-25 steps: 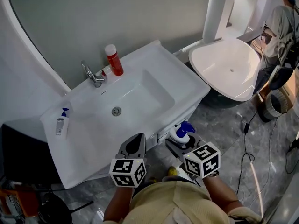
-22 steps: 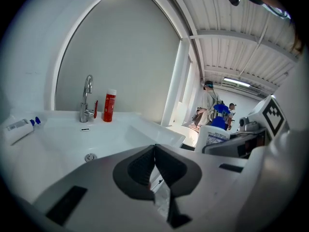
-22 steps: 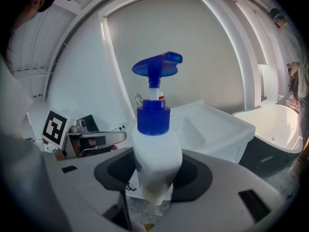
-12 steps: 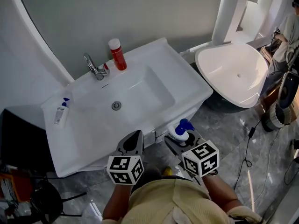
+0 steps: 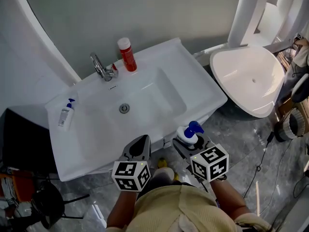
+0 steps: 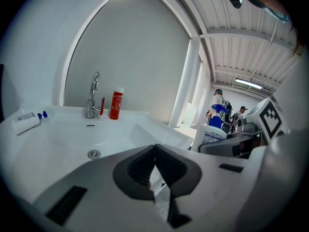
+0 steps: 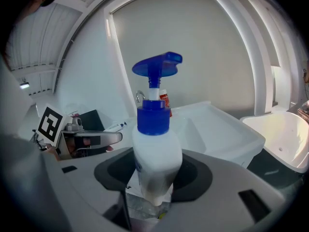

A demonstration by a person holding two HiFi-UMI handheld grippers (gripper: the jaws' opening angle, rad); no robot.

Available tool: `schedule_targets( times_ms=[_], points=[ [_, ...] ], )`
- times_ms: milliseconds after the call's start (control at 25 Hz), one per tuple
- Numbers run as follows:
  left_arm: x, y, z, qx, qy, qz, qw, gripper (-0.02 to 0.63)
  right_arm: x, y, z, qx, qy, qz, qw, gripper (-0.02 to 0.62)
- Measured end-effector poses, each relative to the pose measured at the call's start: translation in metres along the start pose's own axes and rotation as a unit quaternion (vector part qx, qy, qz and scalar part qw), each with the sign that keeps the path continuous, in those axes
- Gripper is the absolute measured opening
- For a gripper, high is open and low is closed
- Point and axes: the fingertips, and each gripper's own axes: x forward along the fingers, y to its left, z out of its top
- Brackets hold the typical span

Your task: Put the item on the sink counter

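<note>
My right gripper point(image 5: 189, 144) is shut on a white pump bottle point(image 7: 154, 158) with a blue pump head point(image 5: 192, 127), held upright just off the front right corner of the white sink counter point(image 5: 193, 76). The bottle point(image 5: 187, 135) hangs over the grey floor, close to the counter's front edge. My left gripper point(image 5: 140, 149) is shut with nothing in it, its tips at the front rim of the sink; in the left gripper view its jaws point(image 6: 155, 164) meet in front of the basin point(image 6: 72, 139).
On the counter stand a chrome tap point(image 5: 102, 69) and a red bottle point(image 5: 127, 54) at the back, and a small white bottle with a blue cap point(image 5: 65, 116) lies at the left. A white bathtub point(image 5: 251, 79) sits to the right. Cables run over the floor.
The view has shifted so that the sink sits slightly further right and lower in the picture. Both grippers hold about the same place, the right one still gripping the bottle.
</note>
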Motion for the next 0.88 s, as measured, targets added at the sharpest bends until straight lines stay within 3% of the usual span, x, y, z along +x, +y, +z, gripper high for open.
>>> schedule_targets(
  times_ms=[880],
  points=[
    [0.057, 0.064, 0.038, -0.016, 0.014, -0.015, 0.9997, 0.037, 0.080, -0.021, 0.047, -0.003, 0.026, -0.010, 1.000, 0.221]
  ],
)
